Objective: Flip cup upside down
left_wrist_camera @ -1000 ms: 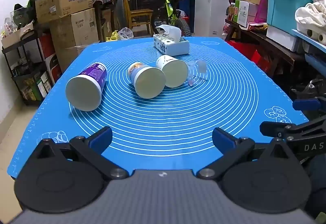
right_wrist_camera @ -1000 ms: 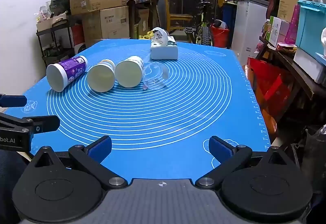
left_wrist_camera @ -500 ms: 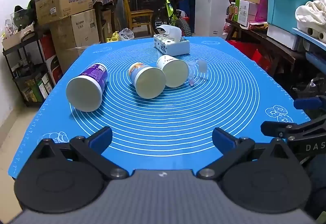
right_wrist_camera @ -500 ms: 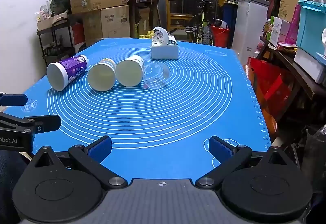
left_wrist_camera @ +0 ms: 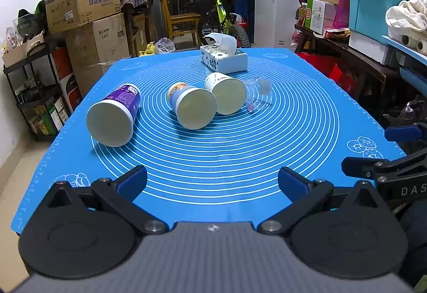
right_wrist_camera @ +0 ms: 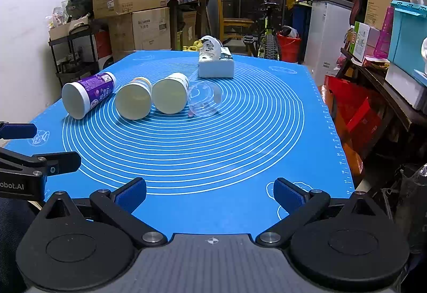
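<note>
Four cups lying sideways | tissue box behind | both hand-held grippers spread wide — empty

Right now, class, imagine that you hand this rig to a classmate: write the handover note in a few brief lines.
Left tongs: open, empty, at the near edge of the blue mat.
Right tongs: open, empty, also at the near edge.
Cups: four lie on their sides in a row mid-mat: purple cup, orange-and-blue cup, white cup, clear plastic cup. The tissue box sits behind them.
Done: nothing; no cup is upside down.
Left: reach in, grip a cup, set it mouth down.
</note>
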A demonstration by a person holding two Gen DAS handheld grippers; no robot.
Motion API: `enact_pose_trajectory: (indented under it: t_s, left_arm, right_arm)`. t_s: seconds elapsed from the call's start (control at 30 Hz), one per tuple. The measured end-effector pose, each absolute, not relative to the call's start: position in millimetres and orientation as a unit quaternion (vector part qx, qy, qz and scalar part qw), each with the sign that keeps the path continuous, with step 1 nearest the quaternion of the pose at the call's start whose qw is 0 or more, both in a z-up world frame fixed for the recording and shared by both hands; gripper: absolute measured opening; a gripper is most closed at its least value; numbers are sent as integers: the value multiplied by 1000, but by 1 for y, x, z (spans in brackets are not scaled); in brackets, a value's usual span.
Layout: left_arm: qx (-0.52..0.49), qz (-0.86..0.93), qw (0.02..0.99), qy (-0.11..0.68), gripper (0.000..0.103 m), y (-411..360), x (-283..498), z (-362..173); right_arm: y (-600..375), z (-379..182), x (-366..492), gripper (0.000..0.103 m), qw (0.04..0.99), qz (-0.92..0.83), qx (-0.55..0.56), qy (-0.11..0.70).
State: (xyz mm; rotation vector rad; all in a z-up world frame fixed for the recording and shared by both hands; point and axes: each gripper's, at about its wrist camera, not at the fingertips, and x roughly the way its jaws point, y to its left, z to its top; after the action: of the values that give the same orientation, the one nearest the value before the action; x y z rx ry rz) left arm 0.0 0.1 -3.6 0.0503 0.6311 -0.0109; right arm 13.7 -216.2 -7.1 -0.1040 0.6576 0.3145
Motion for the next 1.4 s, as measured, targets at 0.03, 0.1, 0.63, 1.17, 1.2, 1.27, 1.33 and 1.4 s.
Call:
enact_pose_trajectory:
  t_s: [0.03, 0.1, 0.63, 1.17, 1.2, 1.27, 1.33, 1.4]
  left_arm:
    - [25, -6, 950, 311, 103, 0, 0, -4]
    - [25, -7, 950, 311, 103, 0, 0, -4]
    - [29, -7, 950, 310, 103, -5, -2, -2]
    - [32, -6, 952, 306, 103, -6, -5, 2]
    - [31, -6, 951, 306, 103, -6, -5, 2]
    - [30, -6, 951, 306, 103, -5, -5, 2]
    - [30, -6, 952, 306, 103, -5, -5, 2]
    - [31, -6, 952, 305, 103, -5, -6, 2]
  right_arm:
    - [-216, -7, 14, 101, 933, 154, -51, 321]
    - [-216, -7, 14, 101, 933, 154, -51, 321]
    - [-217, -4, 12, 101, 934, 153, -51, 320]
    - [-218, -4, 11, 101, 934, 153, -51, 319]
    - [-218, -4, 11, 101, 934, 153, -51, 319]
    - [-218, -3, 11, 101, 934, 154, -51, 318]
    - [-218, -3, 10, 101, 934, 154, -52, 318]
    - [-218, -3, 10, 101, 934, 154, -51, 318]
